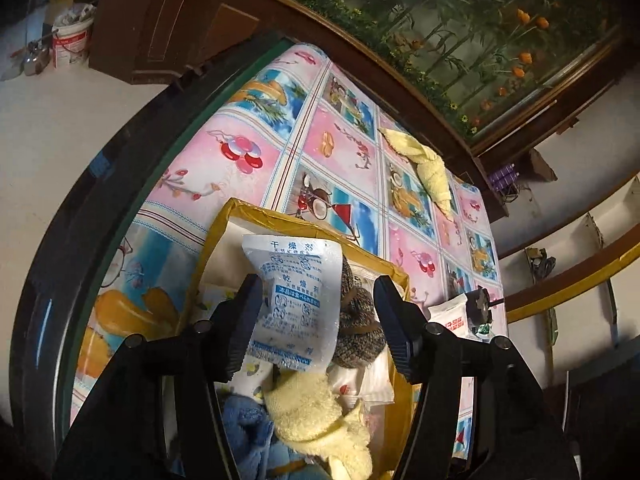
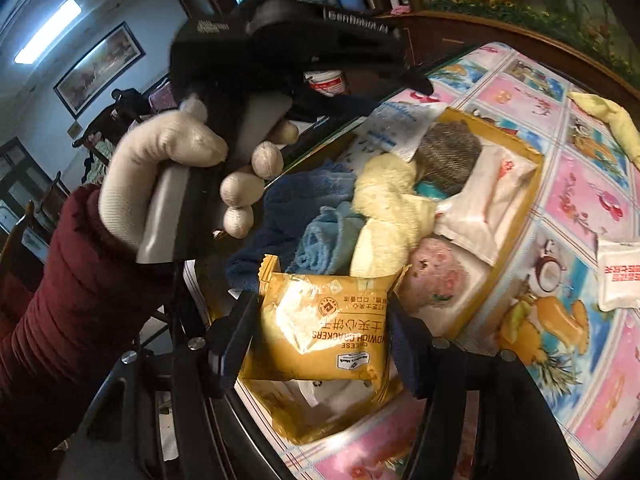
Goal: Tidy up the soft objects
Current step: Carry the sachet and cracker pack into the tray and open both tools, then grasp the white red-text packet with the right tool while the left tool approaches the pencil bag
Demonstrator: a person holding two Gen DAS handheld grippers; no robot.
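Note:
A yellow cardboard box (image 1: pixel 224 224) on the table holds soft things: a blue towel (image 1: pixel 244 420), a yellow cloth (image 1: pixel 316 412), a grey knit item (image 1: pixel 356 320) and white packets. My left gripper (image 1: pixel 316 320) is open over the box, with a white desiccant packet (image 1: pixel 294 300) leaning against its left finger. My right gripper (image 2: pixel 320 336) is shut on a yellow cracker packet (image 2: pixel 324 332) above the box's near end (image 2: pixel 320 428). The left gripper (image 2: pixel 320 92), held by a gloved hand, also shows in the right wrist view.
A second yellow cloth (image 1: pixel 428 164) lies near the table's far edge by the dark wooden cabinet (image 1: pixel 168 20). A white packet with red print (image 2: pixel 618 276) lies on the patterned tablecloth (image 1: pixel 248 152) right of the box. A white bucket (image 1: pixel 72 38) stands on the floor.

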